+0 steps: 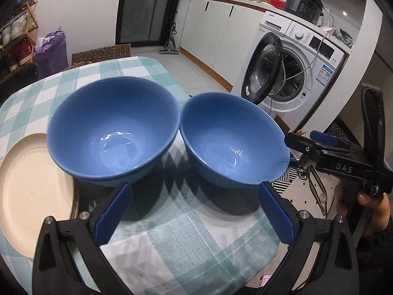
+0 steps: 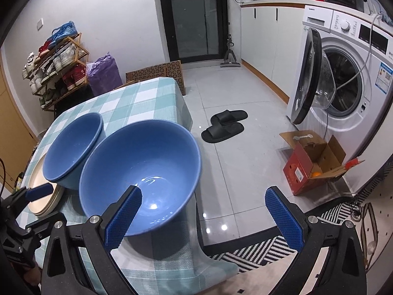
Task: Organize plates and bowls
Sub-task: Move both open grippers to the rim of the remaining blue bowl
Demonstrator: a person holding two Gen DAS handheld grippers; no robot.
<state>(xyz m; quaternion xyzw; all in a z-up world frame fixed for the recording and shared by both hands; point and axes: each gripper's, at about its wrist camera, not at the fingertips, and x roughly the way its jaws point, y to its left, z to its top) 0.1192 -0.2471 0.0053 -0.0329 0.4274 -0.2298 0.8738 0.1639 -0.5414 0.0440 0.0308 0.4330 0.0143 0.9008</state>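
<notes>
Two blue bowls sit side by side on the table (image 1: 157, 241), which wears a teal-and-white checked cloth. The right bowl (image 1: 231, 145) stands close to the table's right edge. The left bowl (image 1: 113, 127) looks like two nested bowls and rests partly over a stack of cream plates (image 1: 32, 184) near the left edge.

The left gripper (image 1: 194, 213) has its blue pads spread wide, holding nothing, just short of both bowls. The right gripper (image 2: 208, 216) is also spread; one finger (image 2: 122, 218) reaches over the right bowl's rim, the other hangs beyond the table edge. Its body reads "DAS" in the left wrist view.

Beyond, a washing machine (image 2: 348, 73) stands with its door open; its brand lettering is too small to read.
</notes>
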